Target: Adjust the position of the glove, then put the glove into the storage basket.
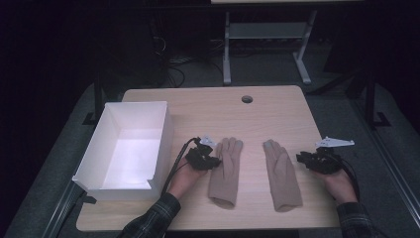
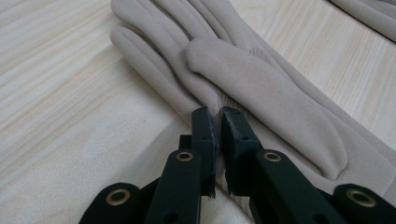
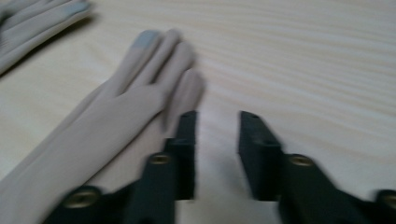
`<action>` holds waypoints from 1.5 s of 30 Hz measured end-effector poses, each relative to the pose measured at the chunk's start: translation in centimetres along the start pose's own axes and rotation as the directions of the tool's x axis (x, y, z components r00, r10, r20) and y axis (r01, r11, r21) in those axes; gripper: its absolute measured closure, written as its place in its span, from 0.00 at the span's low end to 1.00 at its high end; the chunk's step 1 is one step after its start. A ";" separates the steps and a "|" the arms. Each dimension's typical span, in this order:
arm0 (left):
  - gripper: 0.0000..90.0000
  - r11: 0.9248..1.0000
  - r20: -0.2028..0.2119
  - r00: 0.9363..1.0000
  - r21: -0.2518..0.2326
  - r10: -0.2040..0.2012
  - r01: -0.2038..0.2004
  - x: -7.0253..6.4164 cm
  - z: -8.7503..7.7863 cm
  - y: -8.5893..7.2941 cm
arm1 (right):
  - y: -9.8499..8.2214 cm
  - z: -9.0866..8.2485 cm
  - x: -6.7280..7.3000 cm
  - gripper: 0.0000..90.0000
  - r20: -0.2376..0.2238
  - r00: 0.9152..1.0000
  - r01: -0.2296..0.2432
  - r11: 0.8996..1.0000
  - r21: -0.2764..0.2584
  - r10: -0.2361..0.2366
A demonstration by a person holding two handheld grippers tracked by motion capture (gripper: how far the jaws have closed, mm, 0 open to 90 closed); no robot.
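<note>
Dark plaid sleeves (image 1: pixel 153 218), black grippers with brass-ringed screws (image 2: pixel 185 156), grey three-cornered plates (image 1: pixel 336 143), black cables (image 1: pixel 176 161).

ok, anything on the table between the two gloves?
No. In the high view, bare wooden tabletop separates the left glove from the right glove.

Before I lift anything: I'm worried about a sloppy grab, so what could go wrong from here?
The left gripper is pinched on just the edge fabric of the left glove, a thin bite that may slip when lifted. The right gripper is open beside the right glove, with one jaw by its fingers; closing here could catch only a fingertip or miss. The white box sits close to the left hand, so a swing could bump it.
</note>
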State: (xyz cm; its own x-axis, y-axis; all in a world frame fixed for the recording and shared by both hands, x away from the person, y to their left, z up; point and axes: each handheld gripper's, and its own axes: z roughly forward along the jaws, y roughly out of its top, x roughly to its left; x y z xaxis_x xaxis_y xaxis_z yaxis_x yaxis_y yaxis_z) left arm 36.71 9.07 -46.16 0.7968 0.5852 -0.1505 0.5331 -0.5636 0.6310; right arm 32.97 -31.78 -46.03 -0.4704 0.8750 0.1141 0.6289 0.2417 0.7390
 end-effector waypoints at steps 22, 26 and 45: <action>0.95 0.999 0.053 0.999 -0.044 -0.006 0.009 -0.1 -0.4 0.2 | -0.9 0.7 4.1 1.00 -0.210 0.971 0.138 0.983 0.118 -0.112; 0.95 0.998 0.060 0.998 -0.065 -0.021 0.025 -0.2 -0.1 0.5 | -0.6 1.1 4.8 1.00 -0.226 0.965 0.161 0.981 0.111 -0.133; 0.95 0.992 0.136 0.990 -0.115 -0.042 0.057 0.2 -0.1 2.0 | 0.5 3.0 7.2 1.00 -0.304 0.936 0.217 0.971 0.100 -0.178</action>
State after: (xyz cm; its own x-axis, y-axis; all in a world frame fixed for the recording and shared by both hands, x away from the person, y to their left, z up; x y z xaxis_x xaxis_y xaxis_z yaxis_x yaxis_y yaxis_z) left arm 37.90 8.14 -44.85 0.8052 0.5235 -0.2784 0.5415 -0.4580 0.7050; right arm 31.75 -24.09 -46.80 -0.7401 0.6488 0.1769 0.5703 0.4662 0.6763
